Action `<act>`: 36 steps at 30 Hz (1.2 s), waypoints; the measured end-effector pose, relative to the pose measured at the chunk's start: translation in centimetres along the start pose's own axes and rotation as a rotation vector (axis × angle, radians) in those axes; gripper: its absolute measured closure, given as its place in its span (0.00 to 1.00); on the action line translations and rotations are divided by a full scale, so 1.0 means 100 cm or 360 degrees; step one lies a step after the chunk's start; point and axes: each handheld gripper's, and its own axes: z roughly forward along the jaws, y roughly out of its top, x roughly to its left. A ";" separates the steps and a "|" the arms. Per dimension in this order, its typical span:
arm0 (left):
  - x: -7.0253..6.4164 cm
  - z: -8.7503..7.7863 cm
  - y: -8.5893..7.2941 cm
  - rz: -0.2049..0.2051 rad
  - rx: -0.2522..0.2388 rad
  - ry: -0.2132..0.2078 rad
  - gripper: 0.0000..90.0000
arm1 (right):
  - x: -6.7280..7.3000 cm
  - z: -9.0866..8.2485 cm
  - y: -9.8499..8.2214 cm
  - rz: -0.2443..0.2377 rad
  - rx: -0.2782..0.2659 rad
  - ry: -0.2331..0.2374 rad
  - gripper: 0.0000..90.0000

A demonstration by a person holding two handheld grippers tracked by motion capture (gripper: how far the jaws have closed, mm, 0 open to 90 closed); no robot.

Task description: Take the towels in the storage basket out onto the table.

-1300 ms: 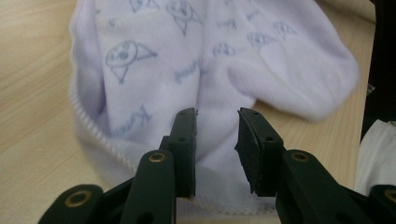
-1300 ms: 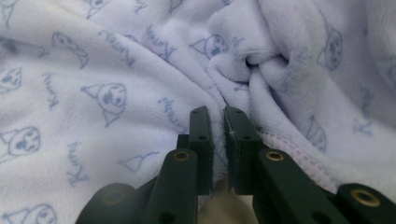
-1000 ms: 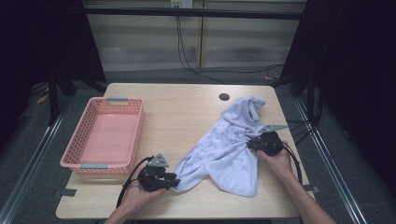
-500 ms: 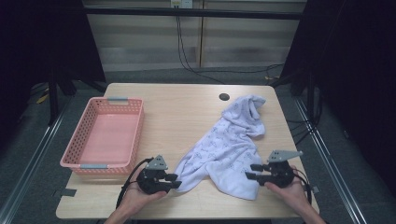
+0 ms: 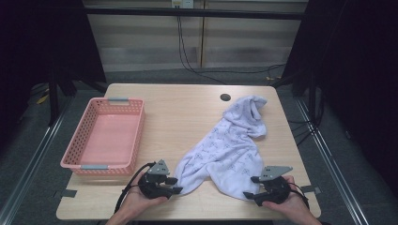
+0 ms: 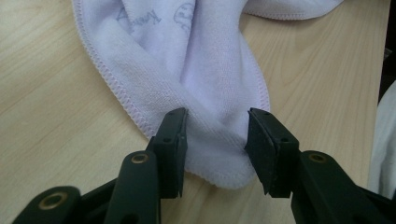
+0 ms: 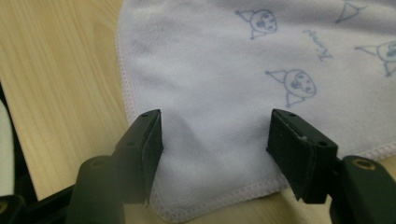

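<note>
Lying rumpled across the right half of the table (image 5: 187, 117), the towel (image 5: 230, 145) runs from a bunched far end near a dark round hole (image 5: 225, 97) down to two near corners at the front edge. It is white with a faint blue print — small cone-hatted faces in the right gripper view (image 7: 289, 81).

Left gripper (image 5: 174, 184): held in the left hand (image 5: 141, 201) at the front edge, pointing right at the towel's near-left corner. In the left gripper view the jaws stand apart with that folded corner (image 6: 215, 149) between them; the left pad (image 6: 173, 140) touches the stitched hem, the right pad (image 6: 264, 140) is right against the cloth's edge. Not closed on it.

Right gripper (image 5: 248, 187): held in the right hand (image 5: 286, 204) at the front right, pointing left at the near-right corner. In the right gripper view the jaws stand wide apart astride the flat corner (image 7: 219, 158), the hem running under and between them — whether the pads touch the cloth cannot be told.

Pink basket (image 5: 75, 157): sits on the left half of the table, long side running away from the person, well apart from the towel, just beyond and left of the left gripper.

Cables (image 5: 187, 51) trail over the floor behind the table.
</note>
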 end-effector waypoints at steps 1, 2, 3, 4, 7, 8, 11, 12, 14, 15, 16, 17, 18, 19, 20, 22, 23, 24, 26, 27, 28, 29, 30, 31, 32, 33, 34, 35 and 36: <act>-0.001 0.000 0.000 0.0015 0.0004 0.0030 0.67 | 0.001 0.000 0.000 -0.0016 -0.0006 0.0006 0.44; -0.003 0.000 0.000 0.0044 0.0012 0.0055 0.70 | 0.001 0.000 0.000 -0.0013 -0.0013 0.0014 0.46; -0.004 0.000 0.000 0.0066 0.0017 0.0069 0.73 | 0.001 -0.001 0.000 -0.0020 -0.0012 0.0020 0.52; -0.005 -0.001 -0.001 0.0080 0.0030 0.0097 0.81 | 0.001 -0.001 0.000 -0.0032 -0.0024 0.0036 0.61; -0.004 -0.002 -0.001 0.0054 0.0039 0.0084 0.92 | -0.002 -0.002 0.000 0.0005 -0.0025 0.0043 0.87; -0.002 -0.003 -0.001 0.0029 0.0040 0.0070 0.93 | -0.005 -0.002 0.000 0.0036 -0.0027 0.0056 0.94; 0.004 -0.007 -0.001 -0.0031 0.0011 0.0064 0.95 | -0.011 -0.005 0.000 0.0103 -0.0022 0.0063 0.96; 0.006 -0.011 0.000 -0.0056 -0.0014 0.0062 0.95 | -0.013 -0.009 -0.001 0.0122 -0.0046 0.0050 0.96; 0.011 -0.020 0.000 -0.0090 -0.0082 0.0074 0.95 | -0.022 -0.019 -0.002 0.0197 -0.0132 0.0041 0.96; 0.014 -0.025 0.000 -0.0118 -0.0125 0.0061 0.95 | -0.028 -0.025 -0.003 0.0229 -0.0170 0.0014 0.96; 0.016 -0.030 -0.001 -0.0140 -0.0165 0.0052 0.95 | -0.033 -0.031 -0.005 0.0253 -0.0201 -0.0013 0.96; 0.017 -0.033 -0.001 -0.0162 -0.0196 0.0026 0.95 | -0.038 -0.037 -0.007 0.0283 -0.0234 -0.0037 0.96; 0.017 -0.034 -0.001 -0.0183 -0.0226 -0.0003 0.95 | -0.041 -0.041 -0.010 0.0324 -0.0263 -0.0032 0.96; 0.017 -0.036 -0.001 -0.0190 -0.0252 -0.0026 0.95 | -0.044 -0.044 -0.012 0.0340 -0.0285 -0.0027 0.96; 0.015 -0.037 0.000 -0.0191 -0.0273 -0.0059 0.95 | -0.044 -0.045 -0.013 0.0345 -0.0294 -0.0032 0.96; 0.014 -0.037 0.000 -0.0188 -0.0273 -0.0059 0.95 | -0.043 -0.047 -0.014 0.0338 -0.0301 -0.0021 0.96; 0.014 -0.037 -0.001 -0.0190 -0.0269 -0.0056 0.93 | -0.042 -0.047 -0.014 0.0333 -0.0302 -0.0018 0.96; 0.015 -0.037 -0.001 -0.0193 -0.0267 -0.0045 0.86 | -0.042 -0.046 -0.014 0.0326 -0.0296 -0.0018 0.96; 0.015 -0.037 -0.001 -0.0187 -0.0270 -0.0052 0.81 | -0.042 -0.046 -0.014 0.0328 -0.0299 -0.0019 0.96; 0.015 -0.036 0.000 -0.0198 -0.0267 -0.0053 0.81 | -0.042 -0.046 -0.014 0.0327 -0.0297 -0.0011 0.96; 0.015 -0.034 0.000 -0.0202 -0.0257 -0.0045 0.75 | -0.042 -0.045 -0.014 0.0325 -0.0296 -0.0005 0.96; 0.014 -0.031 0.001 -0.0198 -0.0233 -0.0036 0.69 | -0.041 -0.044 -0.013 0.0323 -0.0288 0.0002 0.96; 0.014 -0.027 0.002 -0.0181 -0.0207 -0.0026 0.67 | -0.041 -0.043 -0.013 0.0315 -0.0284 0.0000 0.96; 0.013 -0.020 0.003 -0.0156 -0.0156 -0.0028 0.64 | -0.040 -0.042 -0.013 0.0313 -0.0276 0.0003 0.96; 0.013 -0.020 0.003 -0.0156 -0.0156 -0.0028 0.61 | -0.040 -0.042 -0.013 0.0313 -0.0276 0.0003 0.96; 0.013 -0.015 0.004 -0.0144 -0.0120 0.0001 0.58 | -0.039 -0.041 -0.013 0.0305 -0.0268 0.0016 0.96; 0.014 -0.012 0.004 -0.0149 -0.0105 -0.0007 0.58 | -0.039 -0.041 -0.013 0.0305 -0.0268 0.0016 0.96; 0.016 -0.007 0.004 -0.0156 -0.0082 0.0000 0.54 | -0.039 -0.040 -0.012 0.0309 -0.0260 0.0022 0.96; 0.016 -0.007 0.004 -0.0156 -0.0082 0.0000 0.53 | -0.039 -0.039 -0.013 0.0308 -0.0256 0.0021 0.96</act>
